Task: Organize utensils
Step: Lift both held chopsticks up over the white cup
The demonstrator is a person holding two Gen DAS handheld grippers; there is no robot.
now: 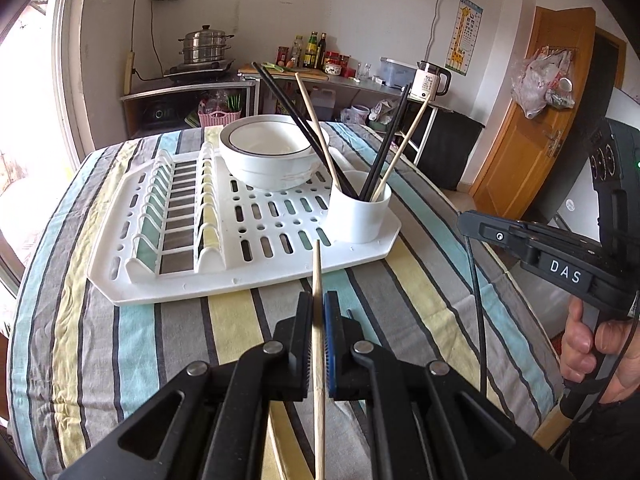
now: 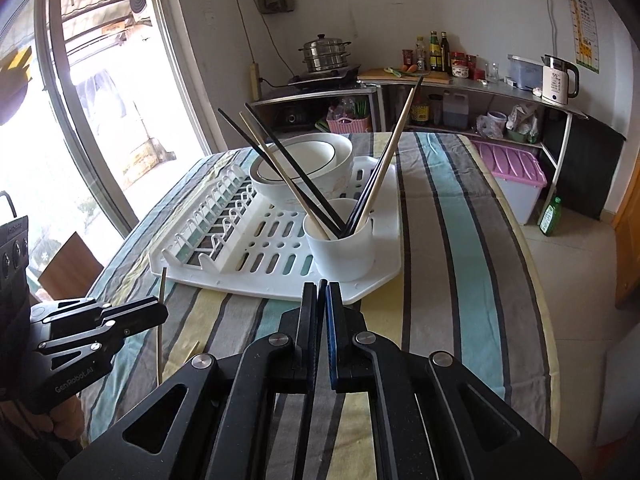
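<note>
My left gripper (image 1: 318, 300) is shut on a wooden chopstick (image 1: 318, 264) whose tip pokes out past the pads, above the striped tablecloth just in front of the white drying rack (image 1: 192, 292). In the right wrist view that gripper (image 2: 160, 314) hangs at the left with the stick upright. My right gripper (image 2: 322, 292) is shut on a black chopstick (image 2: 322, 283), of which only a short dark tip shows. The white cup (image 2: 340, 252) on the rack's near corner holds several black and wooden chopsticks. In the left wrist view the right gripper (image 1: 462, 220) hovers to the right of the cup (image 1: 356, 216).
A white bowl (image 1: 272, 160) sits on the rack behind the cup. A short wooden end (image 2: 194, 348) shows on the cloth by my right gripper. The table edge drops off at the right, with a pink-lidded bin (image 2: 516, 176) and shelves beyond. A window stands at the left.
</note>
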